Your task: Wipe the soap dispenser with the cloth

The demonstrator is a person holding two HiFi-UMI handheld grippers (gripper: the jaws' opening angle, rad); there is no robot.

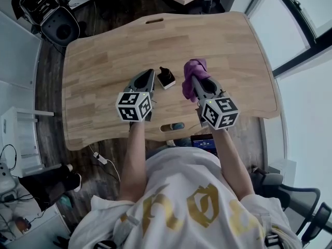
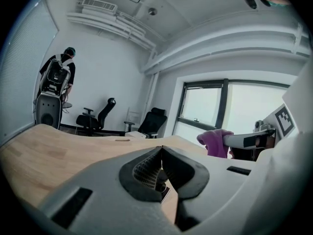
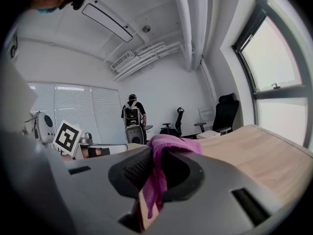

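Soap dispenser [image 1: 165, 77]: stood mid-frame on wooden table [image 1: 104, 61], between both grippers; contents not discernible.
Left gripper [image 1: 151, 74]: jaws together, nothing held.
Right gripper [image 1: 193, 79]: clamped on purple cloth [image 1: 196, 66].
Room: office chairs [image 2: 98, 116], window [image 2: 230, 106].

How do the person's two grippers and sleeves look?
Both the left gripper and the right gripper are grey, with black ribbed pads and a cube of black-and-white square markers. The person wears a white short-sleeved T-shirt with gold print.
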